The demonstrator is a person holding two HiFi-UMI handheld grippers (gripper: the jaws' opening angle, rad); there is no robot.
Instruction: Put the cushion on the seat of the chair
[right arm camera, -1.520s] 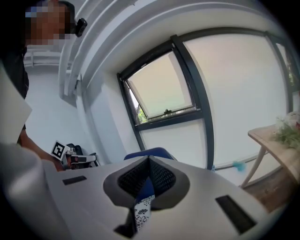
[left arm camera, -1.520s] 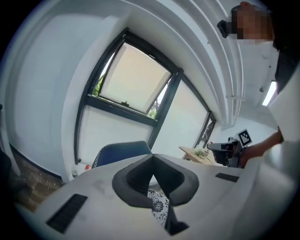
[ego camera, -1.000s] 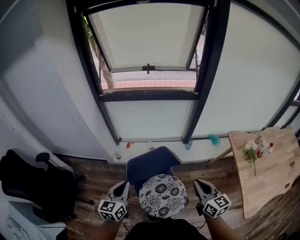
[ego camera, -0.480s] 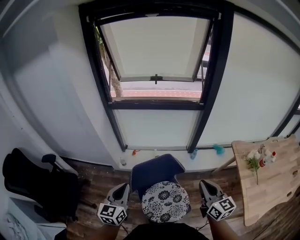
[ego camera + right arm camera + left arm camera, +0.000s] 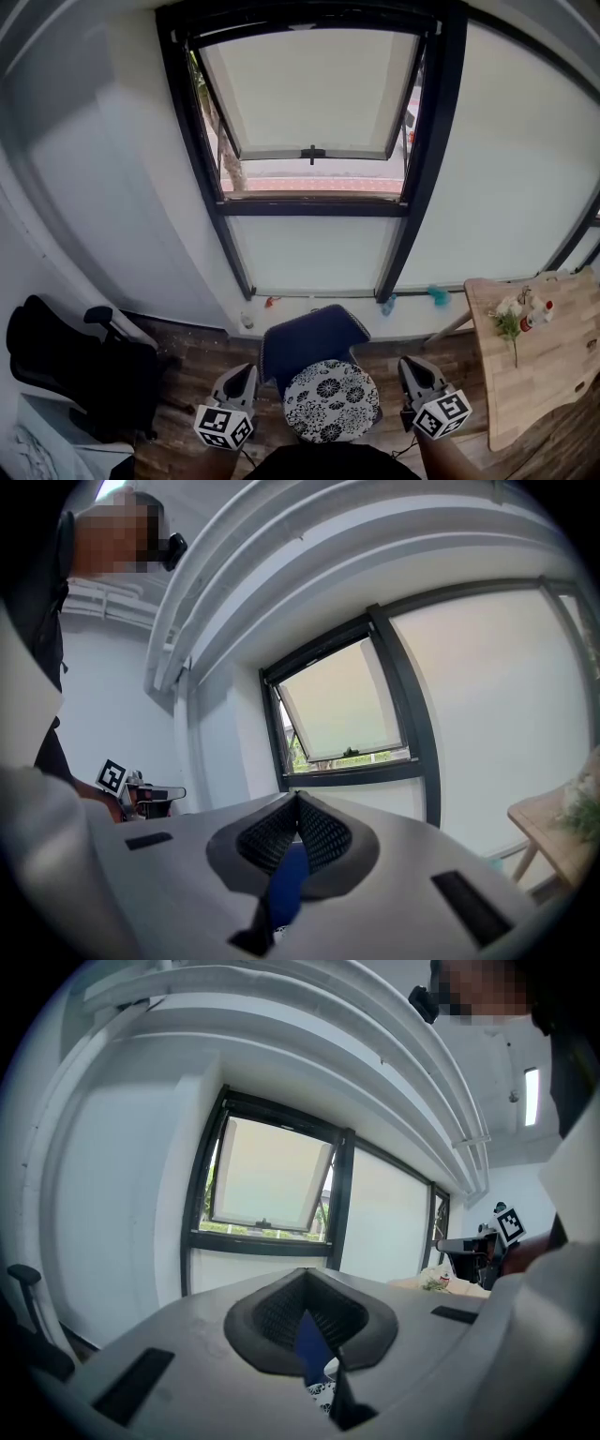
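Observation:
A round white cushion with black flowers [image 5: 330, 400] lies on the seat of the dark blue chair [image 5: 309, 339] at the bottom middle of the head view. My left gripper [image 5: 242, 375] hangs just left of the chair, shut and empty. On the chair's right side my right gripper [image 5: 410, 366] is also shut, with nothing in it. Neither touches the cushion. In the left gripper view the jaws [image 5: 305, 1277] meet, with a sliver of blue chair [image 5: 309, 1344] below them. The right gripper view shows its jaws [image 5: 298, 801] closed over a strip of blue chair [image 5: 286, 883].
A wooden table [image 5: 553, 375] with white flowers [image 5: 506, 323] and a small bottle [image 5: 534, 319] stands at the right. A black office chair [image 5: 66, 361] sits at the left. Behind the chair is a wall with a tilted-open window [image 5: 314, 103].
Both grippers have risen a little beside the chair, and the head view has tilted up slightly. The cushion has stayed on the seat.

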